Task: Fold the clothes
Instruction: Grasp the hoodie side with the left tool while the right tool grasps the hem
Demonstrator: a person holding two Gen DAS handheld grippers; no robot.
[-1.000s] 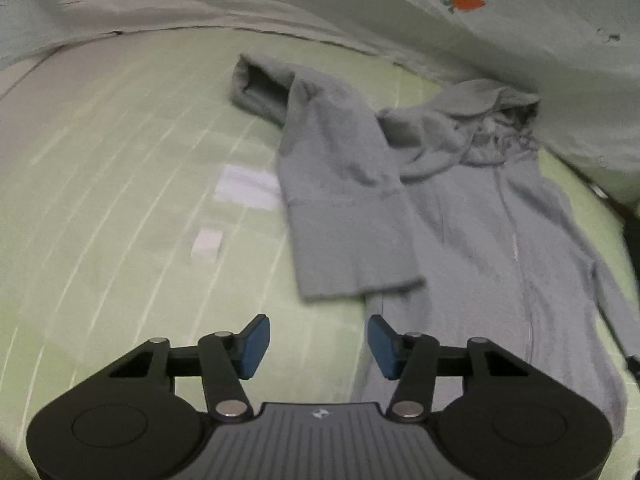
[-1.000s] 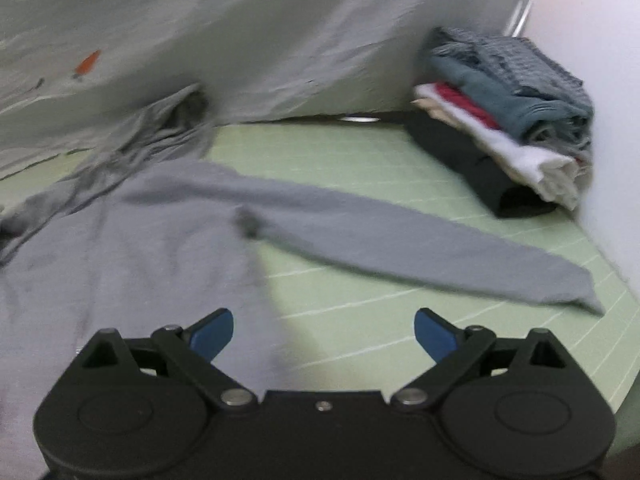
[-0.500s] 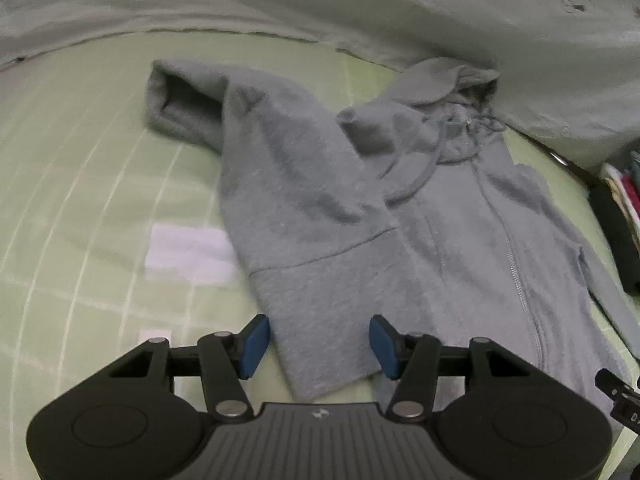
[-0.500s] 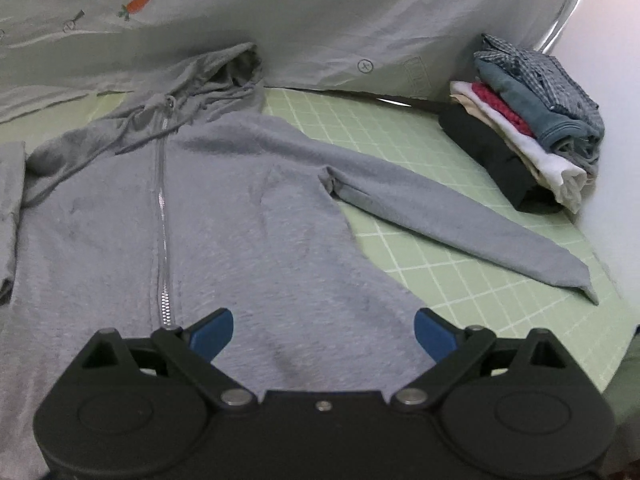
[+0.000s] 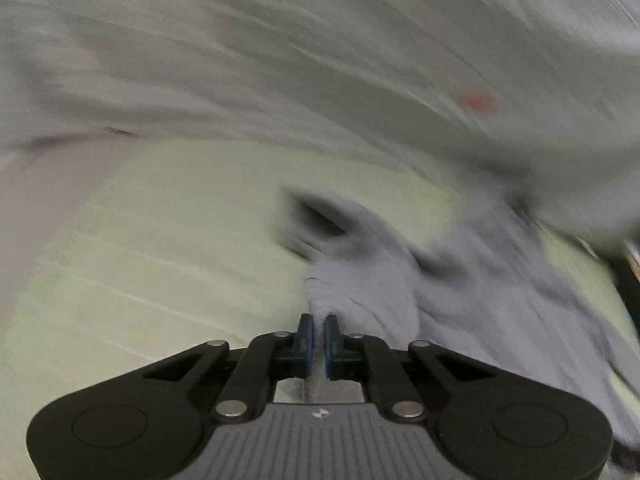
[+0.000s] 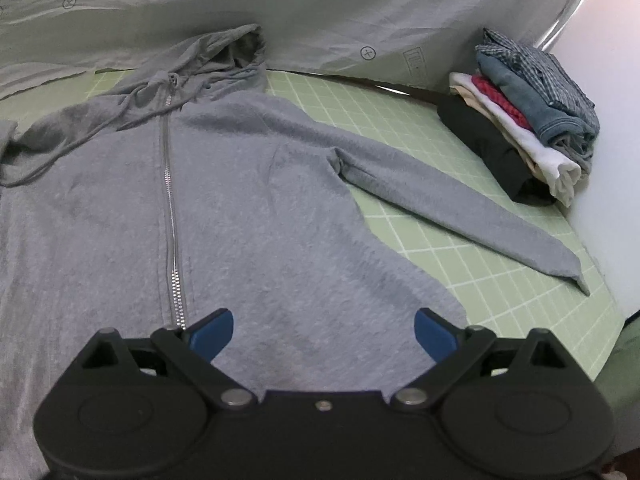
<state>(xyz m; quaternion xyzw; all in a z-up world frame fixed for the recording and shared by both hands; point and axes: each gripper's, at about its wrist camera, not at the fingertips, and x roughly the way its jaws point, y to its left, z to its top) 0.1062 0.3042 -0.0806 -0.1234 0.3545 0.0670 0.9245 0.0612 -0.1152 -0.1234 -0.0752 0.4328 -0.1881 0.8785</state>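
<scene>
Hoodie (image 6: 248, 216) flat on the gridded mat (image 6: 472, 248), hood far against the draped sheet (image 6: 320, 4), one sleeve (image 6: 460, 204) stretched right toward the stack of folded clothes (image 6: 524, 120) at the mat's far-right edge.

Left gripper (image 5: 319, 330) clamped, right gripper (image 6: 323, 334) agape.
</scene>
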